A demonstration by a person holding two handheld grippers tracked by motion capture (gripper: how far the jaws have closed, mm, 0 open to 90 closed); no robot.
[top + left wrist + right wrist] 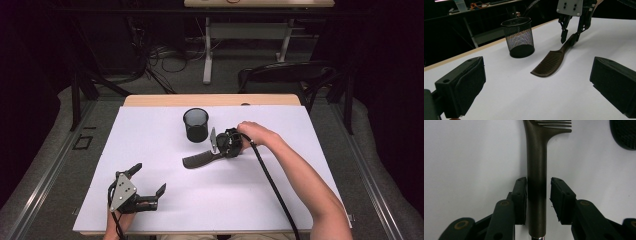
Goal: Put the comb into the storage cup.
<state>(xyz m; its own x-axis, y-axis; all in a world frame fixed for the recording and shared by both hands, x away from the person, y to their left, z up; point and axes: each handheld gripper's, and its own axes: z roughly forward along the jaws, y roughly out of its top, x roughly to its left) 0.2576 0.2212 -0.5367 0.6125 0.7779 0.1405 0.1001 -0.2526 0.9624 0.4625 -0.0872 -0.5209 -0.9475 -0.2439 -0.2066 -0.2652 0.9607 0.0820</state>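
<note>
A dark brown comb [197, 161] lies flat on the white table [150, 135], its teeth end toward the left. My right gripper [216, 152] is lowered over the comb's handle [537, 170], open, with a jaw on each side. One pad touches the handle and the other stands a small gap off. A black mesh cup [195, 125] stands upright just behind the comb. Near the table's front left, my left gripper [150, 177] is held wide open with nothing in it. From there it looks at the comb [550, 62], the cup [520, 37] and the right gripper [569, 41].
The mesh cup's edge [624, 132] sits close beside the right gripper. Behind the table stand a dark chair [290, 72] and a desk frame [245, 35] with cables on the floor. Bare white surface lies between the two grippers.
</note>
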